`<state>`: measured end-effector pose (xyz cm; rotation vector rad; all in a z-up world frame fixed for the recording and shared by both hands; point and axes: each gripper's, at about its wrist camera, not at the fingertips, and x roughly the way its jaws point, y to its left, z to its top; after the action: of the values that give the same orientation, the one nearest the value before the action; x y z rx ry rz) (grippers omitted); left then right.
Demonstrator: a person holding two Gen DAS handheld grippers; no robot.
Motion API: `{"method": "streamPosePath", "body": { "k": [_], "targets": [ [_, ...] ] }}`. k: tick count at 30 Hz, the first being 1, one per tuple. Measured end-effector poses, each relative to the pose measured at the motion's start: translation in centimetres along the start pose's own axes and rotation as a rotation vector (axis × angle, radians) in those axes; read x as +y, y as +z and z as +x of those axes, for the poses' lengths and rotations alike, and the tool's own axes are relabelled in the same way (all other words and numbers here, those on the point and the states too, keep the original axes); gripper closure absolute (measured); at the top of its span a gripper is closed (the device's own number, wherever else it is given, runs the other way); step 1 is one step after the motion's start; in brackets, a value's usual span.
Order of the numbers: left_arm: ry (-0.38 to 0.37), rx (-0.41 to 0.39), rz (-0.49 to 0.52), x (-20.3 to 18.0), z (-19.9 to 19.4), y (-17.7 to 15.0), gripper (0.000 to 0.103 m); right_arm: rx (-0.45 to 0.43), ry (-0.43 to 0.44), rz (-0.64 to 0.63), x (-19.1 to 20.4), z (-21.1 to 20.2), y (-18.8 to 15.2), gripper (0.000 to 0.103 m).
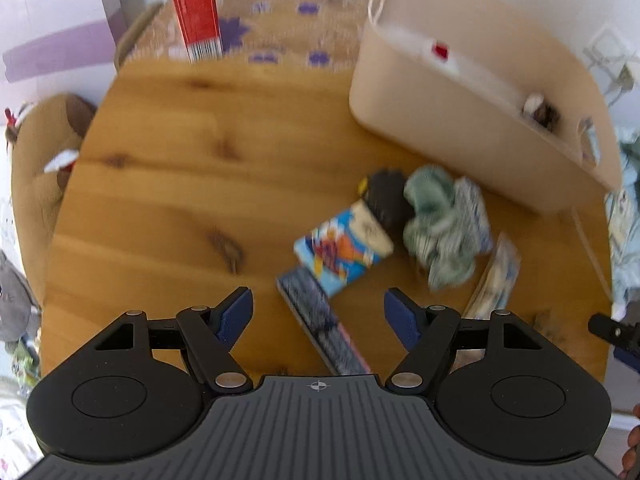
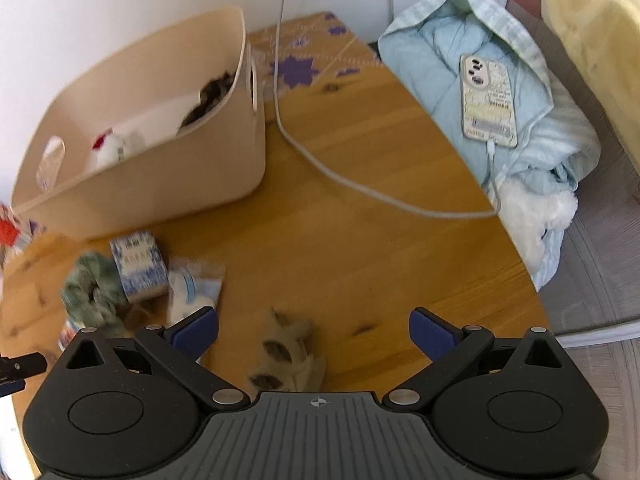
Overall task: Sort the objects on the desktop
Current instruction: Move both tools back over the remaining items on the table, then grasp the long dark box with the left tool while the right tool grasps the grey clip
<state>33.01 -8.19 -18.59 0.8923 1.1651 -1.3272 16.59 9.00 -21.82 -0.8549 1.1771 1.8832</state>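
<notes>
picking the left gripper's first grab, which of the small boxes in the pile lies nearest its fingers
The long dark striped box: it reaches in between the open fingers. The colourful cartoon box and the blue-and-white patterned box lie farther off, toward the beige bin.

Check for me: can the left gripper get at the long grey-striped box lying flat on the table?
Probably yes. The left gripper has its jaws open and empty, and the grey-striped box lies right between them. Only the colourful carton touches its far end; the near length looks clear.
</notes>
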Motion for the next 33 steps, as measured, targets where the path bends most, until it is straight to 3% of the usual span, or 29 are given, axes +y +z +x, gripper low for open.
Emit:
{"method": "streamPosePath", "body": {
  "k": [6, 19, 31, 33],
  "targets": [
    [-0.005, 0.092, 0.009, -0.1, 2.2, -1.5, 0.029, 0.07, -0.007, -0.029, 0.8, 1.9, -1.4, 0.0],
    [0.012, 0.166, 0.03, -0.6, 4.7, -3.2, 0.029, 0.183, -0.043, -0.062, 1.8, 5.0, -3.2, 0.0],
    [0.013, 0.143, 0.071, -0.9, 6.0, -4.1, 0.029, 0.238, -0.095, -0.169, 3.2, 7.2, -3.8, 0.0],
    [0.007, 0.146, 0.083, -0.9, 6.1, -4.1, 0.022, 0.235, -0.094, -0.184, 3.4, 7.2, -3.8, 0.0]
  ]
}}
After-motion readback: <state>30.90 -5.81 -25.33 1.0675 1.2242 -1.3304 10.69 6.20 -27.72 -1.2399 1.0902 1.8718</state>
